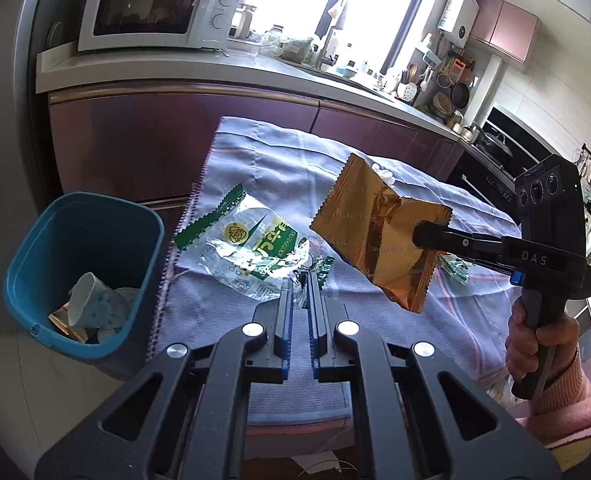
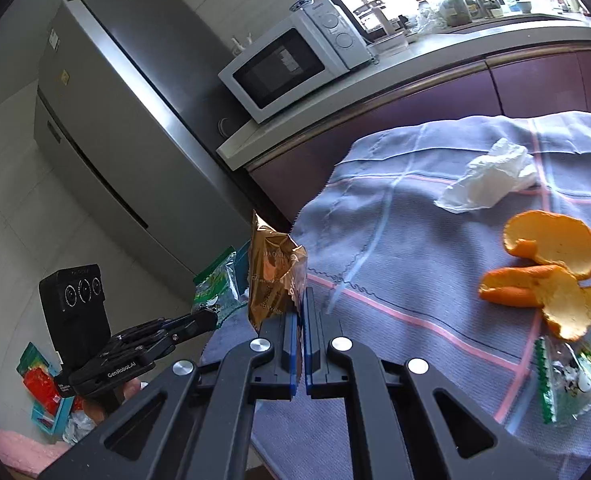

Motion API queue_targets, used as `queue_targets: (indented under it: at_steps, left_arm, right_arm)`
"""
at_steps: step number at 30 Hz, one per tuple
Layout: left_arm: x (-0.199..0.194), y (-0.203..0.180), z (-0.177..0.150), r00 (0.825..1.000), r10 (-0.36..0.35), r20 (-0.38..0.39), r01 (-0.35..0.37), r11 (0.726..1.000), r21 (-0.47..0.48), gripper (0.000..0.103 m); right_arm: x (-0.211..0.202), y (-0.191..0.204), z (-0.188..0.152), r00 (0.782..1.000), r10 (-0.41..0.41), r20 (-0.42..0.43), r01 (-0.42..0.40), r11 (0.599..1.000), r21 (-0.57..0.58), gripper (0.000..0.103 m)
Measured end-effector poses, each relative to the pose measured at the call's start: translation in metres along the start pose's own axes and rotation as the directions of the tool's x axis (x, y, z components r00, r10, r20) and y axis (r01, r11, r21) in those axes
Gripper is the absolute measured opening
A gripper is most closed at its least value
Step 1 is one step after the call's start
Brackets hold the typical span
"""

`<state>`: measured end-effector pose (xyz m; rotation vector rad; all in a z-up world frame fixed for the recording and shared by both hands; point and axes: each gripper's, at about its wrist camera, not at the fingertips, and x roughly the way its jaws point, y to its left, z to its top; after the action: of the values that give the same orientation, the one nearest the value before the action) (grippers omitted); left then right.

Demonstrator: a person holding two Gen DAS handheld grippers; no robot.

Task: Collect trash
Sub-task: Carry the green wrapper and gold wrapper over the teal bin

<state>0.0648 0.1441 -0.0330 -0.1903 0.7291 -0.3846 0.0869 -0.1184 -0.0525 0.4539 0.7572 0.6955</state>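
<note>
The right claw (image 2: 300,300) pinches the gold wrapper (image 1: 379,232) above the bench; the left claw (image 1: 300,284) grips the green wrapper (image 1: 251,252). Carry gold over the blue bin (image 1: 83,272) (already part-filled) before releasing.

We see the gold wrapper (image 1: 379,236) hiding most of a tissue (image 1: 383,171) on the worktop (image 1: 255,160), while a second green wrapper (image 2: 571,376) is cut off at the right edge.

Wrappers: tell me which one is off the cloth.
The gold wrapper, pinched in the right hand-held gripper. The large green-and-clear wrapper by the left hand-held gripper lies flat on the cloth.
</note>
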Motion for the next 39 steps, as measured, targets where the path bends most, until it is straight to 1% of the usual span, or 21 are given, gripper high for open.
queue_targets:
  at_steps: [8, 16, 21, 23, 25, 27, 32, 39]
  left_arm:
    - [-0.018, 0.029, 0.007, 0.997, 0.069, 0.025, -0.068, 0.997, -0.029, 0.007]
    - [-0.028, 0.058, 0.011, 0.992, 0.124, 0.039, -0.122, 0.991, -0.059, 0.007]
    - [-0.027, 0.081, 0.012, 0.990, 0.135, 0.032, -0.131, 0.987, -0.098, 0.007]
    - [-0.024, 0.090, 0.011, 0.988, 0.155, 0.027, -0.151, 0.982, -0.110, 0.007]
    - [-0.022, 0.100, 0.009, 0.988, 0.154, 0.018, -0.150, 0.980, -0.132, 0.007]
    - [-0.021, 0.108, 0.009, 0.985, 0.174, 0.021, -0.169, 0.975, -0.142, 0.007]
    - [-0.028, 0.130, 0.008, 0.979, 0.199, 0.036, -0.189, 0.964, -0.188, 0.007]
    - [-0.032, 0.147, 0.009, 0.972, 0.231, 0.038, -0.218, 0.954, -0.208, 0.007]
  right_arm:
    - [0.038, 0.023, 0.015, 0.996, 0.071, -0.049, -0.072, 0.997, -0.021, 0.002]
    - [0.075, 0.039, 0.027, 0.991, 0.103, -0.090, -0.107, 0.994, -0.032, 0.002]
    - [0.095, 0.050, 0.032, 0.988, 0.106, -0.115, -0.112, 0.993, -0.045, 0.002]
    - [0.100, 0.053, 0.031, 0.987, 0.106, -0.124, -0.113, 0.992, -0.053, 0.002]
    - [0.106, 0.056, 0.031, 0.986, 0.103, -0.131, -0.111, 0.992, -0.056, 0.002]
    - [0.111, 0.058, 0.032, 0.986, 0.100, -0.136, -0.108, 0.993, -0.057, 0.002]
    - [0.124, 0.063, 0.034, 0.984, 0.097, -0.153, -0.107, 0.992, -0.061, 0.002]
    - [0.138, 0.068, 0.032, 0.980, 0.098, -0.172, -0.110, 0.992, -0.060, 0.002]
